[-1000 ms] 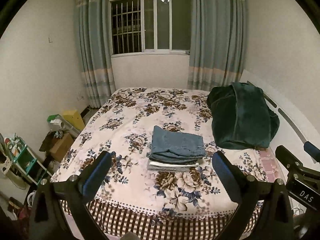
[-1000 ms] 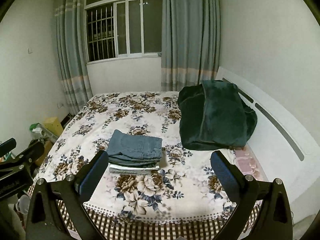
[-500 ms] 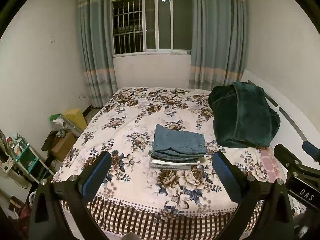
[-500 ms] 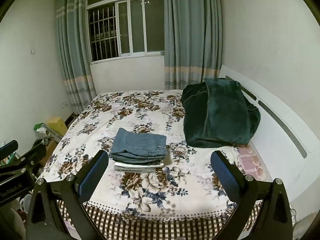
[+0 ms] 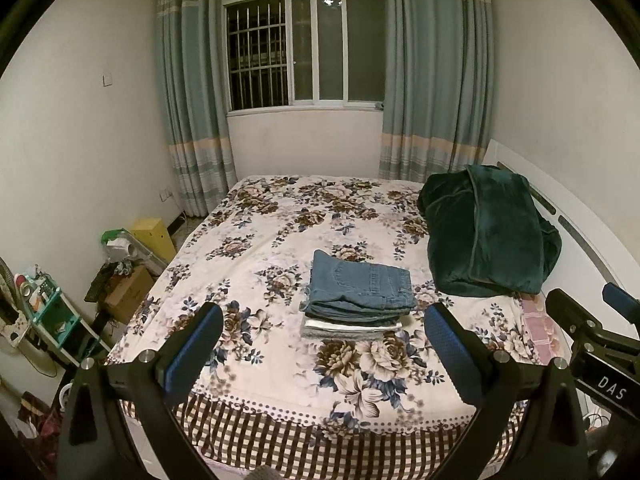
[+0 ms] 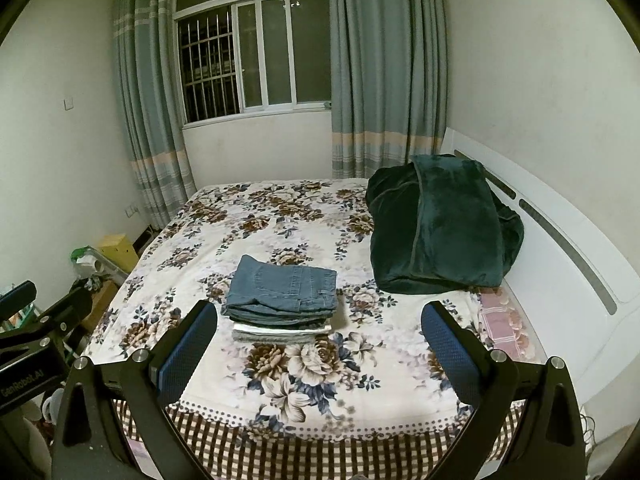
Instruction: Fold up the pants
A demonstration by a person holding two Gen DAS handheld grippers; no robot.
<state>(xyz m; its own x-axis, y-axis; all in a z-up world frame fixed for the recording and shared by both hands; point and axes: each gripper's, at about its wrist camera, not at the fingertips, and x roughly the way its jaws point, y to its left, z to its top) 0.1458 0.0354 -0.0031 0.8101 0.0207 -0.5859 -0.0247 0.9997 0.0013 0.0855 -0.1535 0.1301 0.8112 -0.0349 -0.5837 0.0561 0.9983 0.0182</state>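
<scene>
1. Both cameras have pulled back and up from the bed (image 5: 360,392) over the last second; the folded blue jeans (image 5: 360,286) sit smaller in view, untouched, so the fold looks finished.
2. The jeans lie on a small stack of pale garments (image 5: 352,330), mid-bed, well apart from the dark green blanket (image 5: 488,236).
3. The left gripper (image 5: 324,340) hangs beyond the bed's foot, jaws spread wide, empty.
4. The right gripper (image 6: 318,336) is level beside it, likewise spread and holding nothing.
</scene>
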